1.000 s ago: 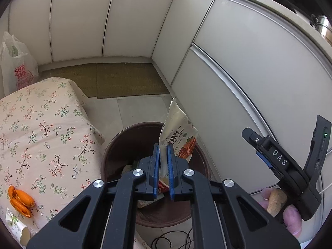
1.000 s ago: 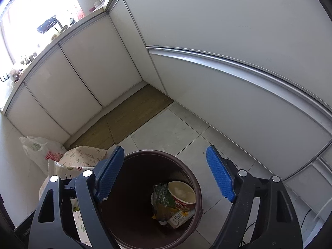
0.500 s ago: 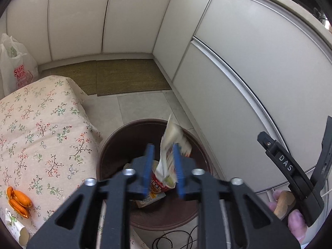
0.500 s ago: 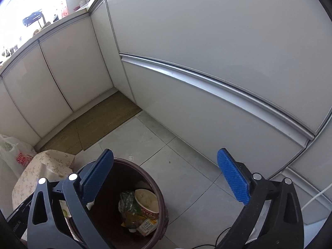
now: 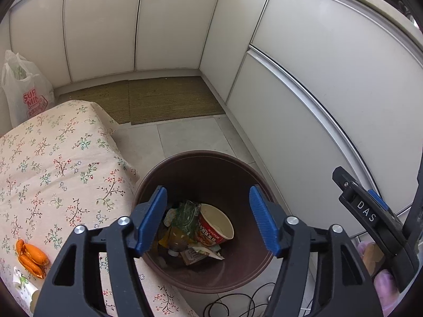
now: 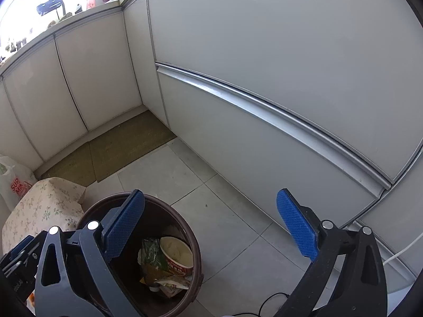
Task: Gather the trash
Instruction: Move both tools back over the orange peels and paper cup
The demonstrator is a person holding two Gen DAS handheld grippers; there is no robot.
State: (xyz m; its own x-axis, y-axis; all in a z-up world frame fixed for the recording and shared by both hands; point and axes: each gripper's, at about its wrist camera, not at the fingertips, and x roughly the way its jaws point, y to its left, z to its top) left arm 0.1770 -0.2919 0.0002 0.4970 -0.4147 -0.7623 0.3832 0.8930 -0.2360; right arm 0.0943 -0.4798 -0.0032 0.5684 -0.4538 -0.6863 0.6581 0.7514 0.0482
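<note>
**K:** Since a second ago: left gripper (image 5: 208, 222) had a snack wrapper pinched above the bin; now its jaws are opening, nothing between the pads, wrapper gone from them. It probably dropped in, but I can't pick it out for sure in the pile.

**M:** Right side?

**K:** Right gripper (image 6: 215, 231) spread wide, empty, parked over the near rim and floor tiles. It went from fairly open to full spread.

**M:** What's under the left one?

**K:** Straight below, between the fingers: brown trash bin (image 5: 238, 163), round, on the floor. Inside: red instant-noodle cup (image 5: 215, 228) lying on its side, green crumpled packet (image 5: 186, 211) touching it, a torn flat wrapper (image 5: 201, 253) in front.

**M:** Release looks clean?

**K:** I'd say so. To do it well: let the jaws finish opening before lifting, keep them centred over the bin mouth so nothing catches the rim.

**M:** What's left to collect?

**K:** On the floral tablecloth (image 5: 58, 163), left of the left gripper: orange peel (image 5: 31, 257) near the edge, and a crumpled paper scrap (image 5: 22, 282) just beside it. Both well apart from the bin.

**M:** Anything else around?

**K:** White shopping bag (image 5: 25, 92) against the cabinets (image 5: 169, 23), woven mat (image 5: 161, 97) on the floor beyond. Black cable (image 5: 232, 303) looped beside the bin base; worth avoiding.
</note>
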